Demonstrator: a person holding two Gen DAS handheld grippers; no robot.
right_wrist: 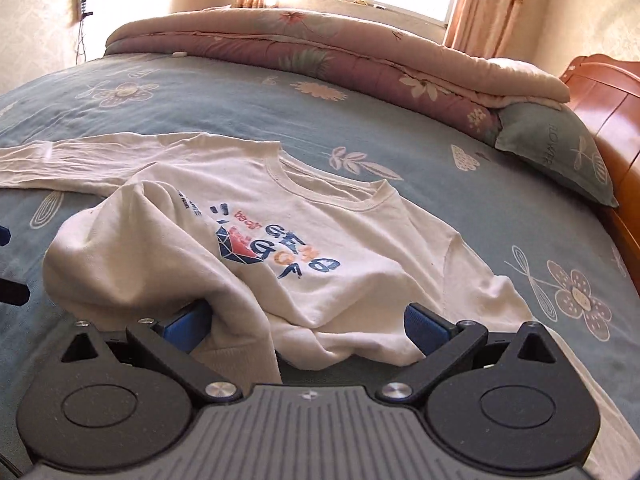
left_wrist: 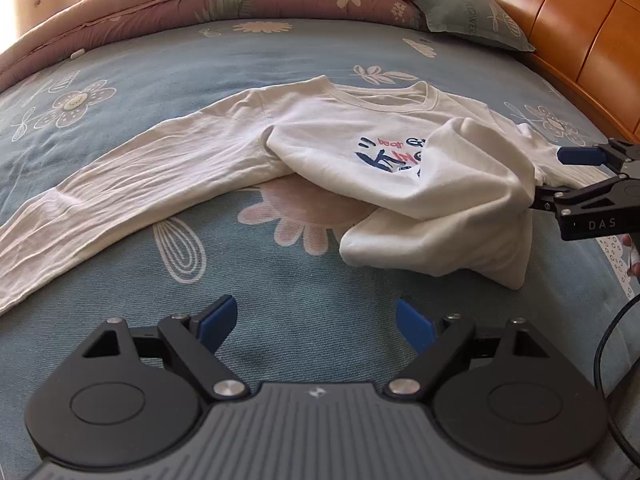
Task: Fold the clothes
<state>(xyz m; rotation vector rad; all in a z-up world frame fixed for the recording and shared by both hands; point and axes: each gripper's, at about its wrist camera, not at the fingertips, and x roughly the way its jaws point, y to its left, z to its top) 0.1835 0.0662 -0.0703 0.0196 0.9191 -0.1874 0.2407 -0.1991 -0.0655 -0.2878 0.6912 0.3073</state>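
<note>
A white long-sleeved shirt (left_wrist: 328, 140) with a blue and red print lies on the bed, collar toward the far side. One sleeve (left_wrist: 120, 200) stretches out flat to the left. Its lower part is bunched and folded up over the print (right_wrist: 144, 256). My right gripper (right_wrist: 306, 320) is open wide at the shirt's edge, and bunched cloth hangs between its blue pads (right_wrist: 184, 326). In the left wrist view the right gripper (left_wrist: 550, 176) comes in from the right, one finger under the fold. My left gripper (left_wrist: 314, 316) is open over bare bedsheet, short of the shirt.
The blue flowered bedsheet (left_wrist: 280, 360) covers the bed. A folded pink quilt (right_wrist: 320, 56) lies along the far side, with a green pillow (right_wrist: 560, 148) beside it. The wooden headboard (left_wrist: 568, 16) runs along the right. A cable (left_wrist: 600, 344) hangs near the right gripper.
</note>
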